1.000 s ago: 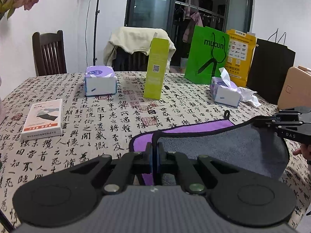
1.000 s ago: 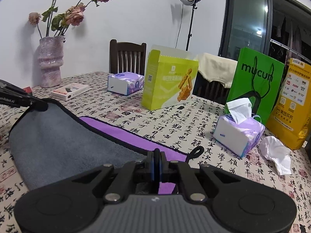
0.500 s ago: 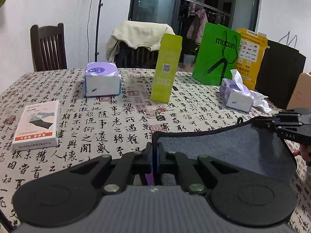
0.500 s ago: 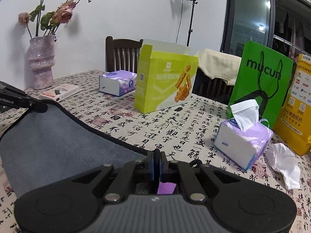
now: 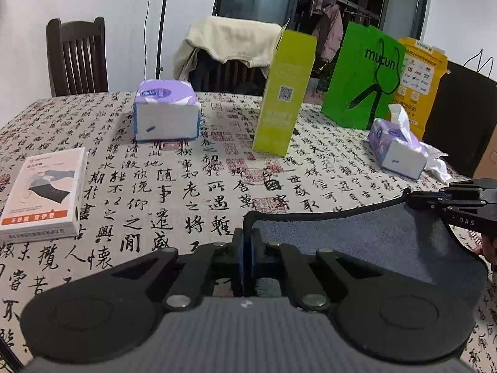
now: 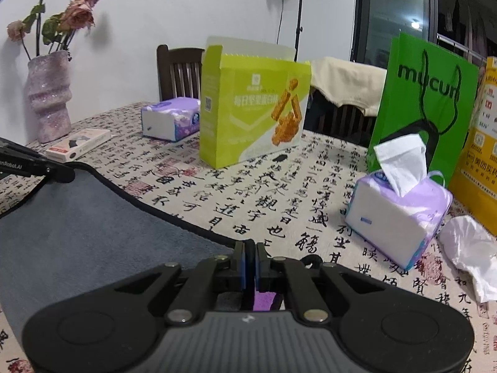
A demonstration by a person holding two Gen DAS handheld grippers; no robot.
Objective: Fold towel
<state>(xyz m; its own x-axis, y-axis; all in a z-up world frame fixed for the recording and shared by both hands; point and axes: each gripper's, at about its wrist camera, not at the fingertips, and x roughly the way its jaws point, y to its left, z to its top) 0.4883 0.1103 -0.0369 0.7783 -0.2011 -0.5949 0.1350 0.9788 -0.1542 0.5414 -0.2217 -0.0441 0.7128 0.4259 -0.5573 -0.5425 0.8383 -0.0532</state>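
Left gripper: black two-finger gripper (image 5: pixel 248 242), jaws pressed together on the black-piped edge of the towel, pinching one corner. It also shows at the left edge of the right wrist view.

Right gripper: same kind of black gripper (image 6: pixel 250 258), jaws also pinched tight on the towel's piping at the other corner. In the left wrist view it shows at the far right, so both ends of that edge are clamped.

Towel: grey microfibre towel with black piped edging (image 6: pixel 93 233), draped between the two grippers and sagging toward the person. A bit of purple peeks out under the right jaws, probably the other face or a lower layer, can't say which.

Table: calligraphy-print tablecloth (image 5: pixel 174 186) runs out ahead of both grippers, bare cloth just past the held edge.

Key relation: the held edge runs left to right between the grippers, that's the long axis here. The towel's body hangs back on the near side, so the fold looks like it turns on carrying that edge as one line. Neither hand is clearly nearer, they look about level.

Clutter: tall yellow-green cardboard box (image 5: pixel 284 93) and purple-and-white tissue pack with a sheet sticking up (image 6: pixel 400 214) sit further out, well apart from the towel.

Watch out: if one gripper leads, the edge probably skews.
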